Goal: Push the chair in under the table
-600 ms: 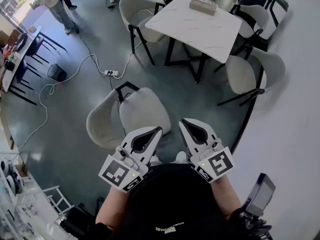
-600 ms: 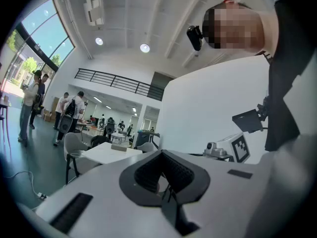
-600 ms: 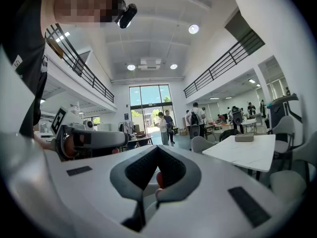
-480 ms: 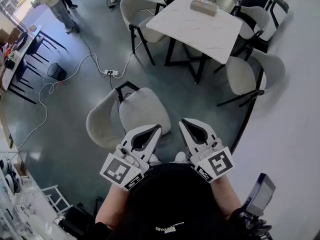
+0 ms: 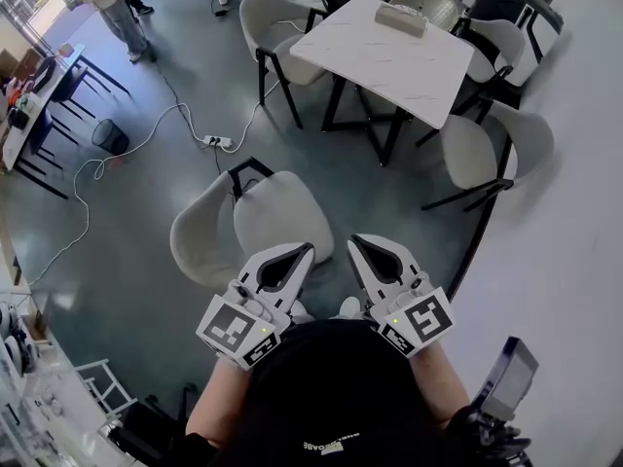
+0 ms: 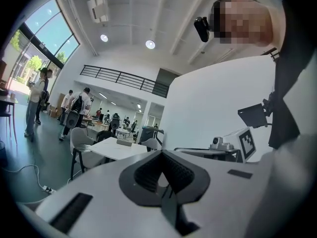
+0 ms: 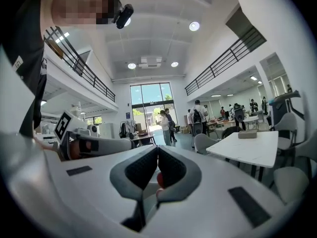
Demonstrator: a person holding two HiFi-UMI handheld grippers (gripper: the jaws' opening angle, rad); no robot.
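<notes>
Chair (image 5: 277, 217) ahead, below closed fingers (image 5: 295, 260)

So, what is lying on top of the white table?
Only a flat greyish box lies there, near the far edge of the white table; the rest of the top looks bare. The spot under the box is covered.
</notes>
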